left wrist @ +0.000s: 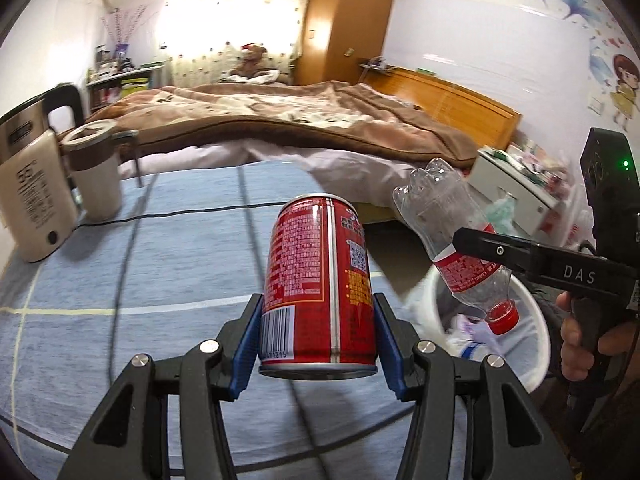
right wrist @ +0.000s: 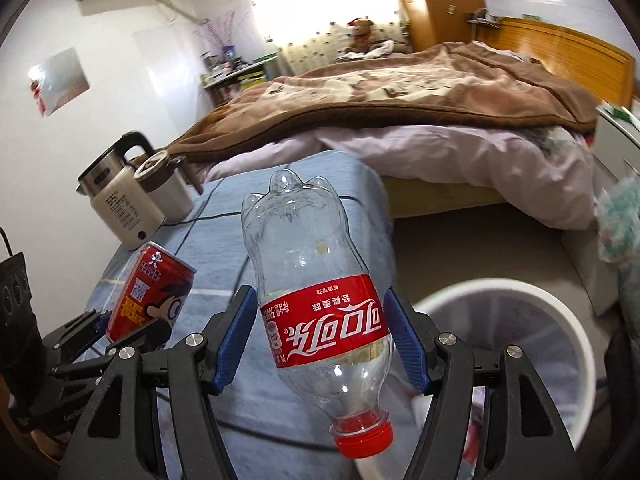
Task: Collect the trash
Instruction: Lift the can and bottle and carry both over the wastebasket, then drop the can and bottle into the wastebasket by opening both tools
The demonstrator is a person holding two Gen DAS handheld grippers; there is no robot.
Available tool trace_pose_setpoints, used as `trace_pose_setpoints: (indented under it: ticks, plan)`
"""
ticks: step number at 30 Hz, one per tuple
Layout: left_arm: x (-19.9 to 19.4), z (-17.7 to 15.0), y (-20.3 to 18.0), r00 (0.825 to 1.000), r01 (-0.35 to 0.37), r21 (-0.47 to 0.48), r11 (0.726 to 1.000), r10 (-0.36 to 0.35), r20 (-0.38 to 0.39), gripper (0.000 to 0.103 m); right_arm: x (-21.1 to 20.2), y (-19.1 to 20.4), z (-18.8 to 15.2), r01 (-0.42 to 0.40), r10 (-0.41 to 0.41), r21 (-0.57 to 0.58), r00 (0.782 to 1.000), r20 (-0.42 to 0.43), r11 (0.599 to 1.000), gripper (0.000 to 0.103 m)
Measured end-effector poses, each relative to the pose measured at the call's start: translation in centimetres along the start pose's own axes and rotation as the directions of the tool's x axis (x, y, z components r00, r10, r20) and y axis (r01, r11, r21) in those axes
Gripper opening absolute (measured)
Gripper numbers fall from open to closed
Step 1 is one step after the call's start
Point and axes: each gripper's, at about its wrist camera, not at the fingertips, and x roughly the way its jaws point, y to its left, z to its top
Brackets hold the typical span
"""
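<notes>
1. Trash is in both grippers: the left gripper has its jaws clenched on a red can, and the right gripper has its jaws clenched on an empty clear plastic bottle at its red label.
2. The white bin is the target. It stands on the floor just off the edge of the counter, low and to the right in both wrist views.
3. The bottle is tilted, its red cap pointing down and back toward the gripper and its base up and away. In the left wrist view its cap end hangs over the bin's opening, so the right hand looks the nearer one.
4. The can is held near its lower end, long axis roughly upright and leaning slightly, above the blue cloth on the counter. The bin lies to its right, with the bottle and right gripper between.
5. Judgement: if the bottle drops first, the way clears for the can; moving both at once risks the grippers knocking together over the rim.
6. Around: a kettle and a lidded cup stand at the counter's far left, a black cable crosses the cloth, and a bed lies beyond. None blocks the path to the bin.
</notes>
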Motion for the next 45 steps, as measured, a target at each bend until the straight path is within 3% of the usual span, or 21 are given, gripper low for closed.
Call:
trace_pose_setpoints:
  ticks: [15, 18, 26, 33, 38, 45]
  plan:
    - [2.4, -0.9, -9.7, 0.994, 0.099, 0.127, 0.987, -0.093, -0.048, 0.054, -4.5, -7.8, -3.7, 0.125, -0.124, 0.112, 0.992, -0.017, 0.986, 0.066]
    - [3.2, -1.4, -11.8, 0.99, 0.132, 0.145, 0.981, -0.123, -0.074, 0.054, -4.7, -9.5, -4.6, 0.196, -0.193, 0.121, 0.98, -0.039, 0.973, 0.066]
    - [5.9, -3.0, -15.9, 0.978, 0.172, 0.179, 0.969, -0.146, -0.152, 0.054, -3.9, -13.0, -6.5, 0.269, -0.256, 0.141, 0.961, -0.103, 0.953, 0.066]
    - [6.5, -3.3, -16.7, 0.975, 0.175, 0.168, 0.97, -0.146, -0.168, 0.055, -3.4, -15.0, -7.2, 0.286, -0.265, 0.19, 0.955, -0.132, 0.939, 0.067]
    - [6.3, -3.3, -16.5, 0.975, 0.175, 0.161, 0.971, -0.148, -0.166, 0.068, -3.9, -15.0, -7.2, 0.267, -0.251, 0.208, 0.963, -0.102, 0.941, 0.067]
    - [5.9, -3.5, -16.3, 0.977, 0.165, 0.151, 0.975, -0.141, -0.161, 0.07, -4.8, -14.1, -7.3, 0.252, -0.243, 0.218, 0.968, -0.069, 0.943, 0.067]
